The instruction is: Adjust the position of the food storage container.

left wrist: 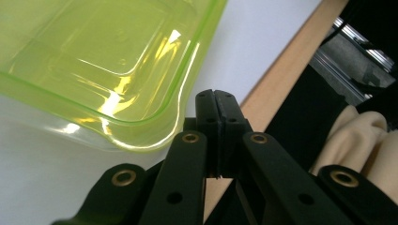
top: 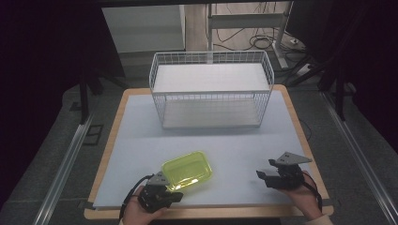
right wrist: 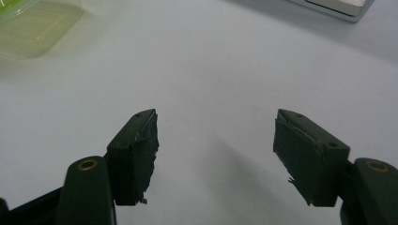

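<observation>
My left gripper [left wrist: 217,101] is clenched empty beside the green tub [top: 187,169]. My right gripper [right wrist: 216,145] gapes, idle. The wire basket [top: 211,89] beyond the tub holds nothing yet.

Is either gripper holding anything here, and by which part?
Nothing is held. Left gripper is shut empty beside the box; right gripper is open.

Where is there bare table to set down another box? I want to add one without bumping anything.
The widest free patch is the mat between the wire basket and the two grippers. The strip left of the basket is bare too. The near-left corner is crowded: the green container sits against the left gripper.
</observation>
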